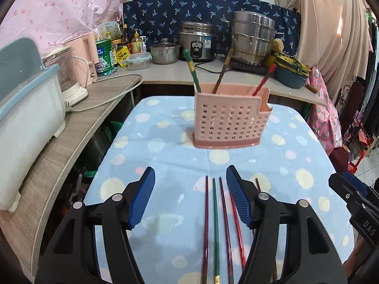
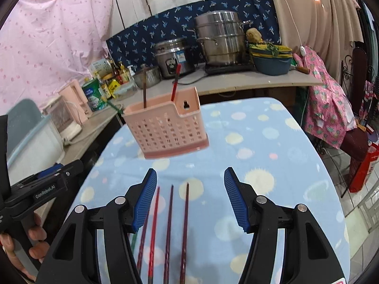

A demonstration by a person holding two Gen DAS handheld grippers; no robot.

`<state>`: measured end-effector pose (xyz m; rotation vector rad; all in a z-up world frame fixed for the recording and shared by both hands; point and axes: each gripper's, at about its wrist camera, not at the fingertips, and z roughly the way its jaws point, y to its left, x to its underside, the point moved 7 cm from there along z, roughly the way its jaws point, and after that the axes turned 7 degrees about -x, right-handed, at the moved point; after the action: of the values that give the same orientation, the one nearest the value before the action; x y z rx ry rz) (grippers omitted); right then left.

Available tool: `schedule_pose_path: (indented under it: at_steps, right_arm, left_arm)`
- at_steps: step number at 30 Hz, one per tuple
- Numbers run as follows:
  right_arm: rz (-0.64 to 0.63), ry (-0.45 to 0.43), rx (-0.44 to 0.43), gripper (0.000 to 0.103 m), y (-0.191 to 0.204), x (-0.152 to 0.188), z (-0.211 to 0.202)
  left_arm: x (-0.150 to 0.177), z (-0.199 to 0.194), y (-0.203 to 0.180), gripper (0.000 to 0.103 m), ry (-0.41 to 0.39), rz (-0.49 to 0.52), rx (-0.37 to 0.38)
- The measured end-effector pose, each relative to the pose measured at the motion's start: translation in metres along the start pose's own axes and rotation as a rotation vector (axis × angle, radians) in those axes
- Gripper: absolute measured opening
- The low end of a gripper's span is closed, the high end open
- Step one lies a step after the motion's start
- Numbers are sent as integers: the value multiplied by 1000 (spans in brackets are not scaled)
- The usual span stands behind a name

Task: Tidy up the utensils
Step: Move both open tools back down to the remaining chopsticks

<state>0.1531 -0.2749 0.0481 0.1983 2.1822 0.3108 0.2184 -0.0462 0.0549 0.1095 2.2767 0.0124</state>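
Left hand-held gripper (image 1: 190, 197): jaws apart, empty, above loose chopsticks (image 1: 215, 224), bottom centre.
Right hand-held gripper (image 2: 190, 197): jaws apart, empty.
Pink holder (image 1: 231, 120): centre of table (image 1: 154, 146), three chopsticks inside.

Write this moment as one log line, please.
left gripper: open, empty | right gripper: open, empty | loose chopsticks: lying on dotted blue cloth | pink perforated plastic holder: three chopsticks standing inside

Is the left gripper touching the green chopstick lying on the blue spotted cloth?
Apart. In the left wrist view the left gripper stands open, with cloth visible between the green chopstick and each blue pad.
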Motion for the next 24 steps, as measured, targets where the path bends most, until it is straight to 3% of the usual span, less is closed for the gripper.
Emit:
schedule_pose_path:
  at_steps: [14, 24]
  right_arm:
    - [-78, 133, 75, 57, 4, 99, 4]
    - [-86, 201, 74, 43, 12, 136, 16]
  left_arm:
    - [91, 12, 10, 59, 123, 20, -21]
    - [130, 20, 14, 59, 181, 30, -25]
